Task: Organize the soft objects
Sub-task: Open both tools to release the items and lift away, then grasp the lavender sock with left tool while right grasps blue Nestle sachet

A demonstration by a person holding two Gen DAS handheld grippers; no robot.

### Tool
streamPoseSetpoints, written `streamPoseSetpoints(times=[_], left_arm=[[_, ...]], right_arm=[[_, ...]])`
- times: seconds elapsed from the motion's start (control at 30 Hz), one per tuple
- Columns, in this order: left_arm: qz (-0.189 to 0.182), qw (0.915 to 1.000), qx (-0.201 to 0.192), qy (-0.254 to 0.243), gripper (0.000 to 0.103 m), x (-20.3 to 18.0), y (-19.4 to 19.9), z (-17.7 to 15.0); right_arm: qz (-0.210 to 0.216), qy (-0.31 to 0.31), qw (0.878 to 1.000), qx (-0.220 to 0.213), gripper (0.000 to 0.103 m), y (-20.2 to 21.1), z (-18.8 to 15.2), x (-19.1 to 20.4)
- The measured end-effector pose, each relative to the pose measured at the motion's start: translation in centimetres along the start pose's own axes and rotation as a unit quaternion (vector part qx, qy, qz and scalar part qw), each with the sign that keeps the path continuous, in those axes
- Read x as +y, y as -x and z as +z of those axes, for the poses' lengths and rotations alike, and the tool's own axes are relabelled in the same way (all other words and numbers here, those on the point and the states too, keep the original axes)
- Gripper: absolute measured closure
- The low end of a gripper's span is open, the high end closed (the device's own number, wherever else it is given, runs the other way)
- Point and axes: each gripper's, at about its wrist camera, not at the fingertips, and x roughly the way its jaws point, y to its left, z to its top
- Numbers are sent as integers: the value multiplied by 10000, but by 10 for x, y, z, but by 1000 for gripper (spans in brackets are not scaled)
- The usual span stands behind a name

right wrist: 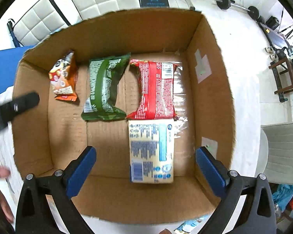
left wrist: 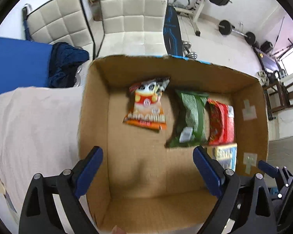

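Both tools, left tool (left wrist: 147, 162) and right tool (right wrist: 145, 162), are hanging spread wide and holding nothing over the box (right wrist: 211, 89). Four packs are lying inside; the orange pack (right wrist: 63, 78) is sitting far left. It is looking light, puffy and slippery, so pinching its crimped end seems best.

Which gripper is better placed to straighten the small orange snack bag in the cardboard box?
Left, probably. The open left gripper hovers over the box's empty side, with the small orange snack bag ahead. The open right gripper hovers nearer the pale yellow packet.
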Motion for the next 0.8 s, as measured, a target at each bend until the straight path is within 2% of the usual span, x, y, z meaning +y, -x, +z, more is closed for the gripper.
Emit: streamPoseSetpoints(times=[0.13,0.33,0.8], left_arm=[[-8,9995,-280,137,9,1,27,-28],[287,9967,-755,38,9,-12,73,-69],[543,9879,-1452,92,9,-35,154,-125]], right_arm=[[-144,89,9994,-286,0,26,-23,2],[-73,172,9981,-580,0,63,-55,-1],[274,286,9914,-1245,0,156,-119,-15]])
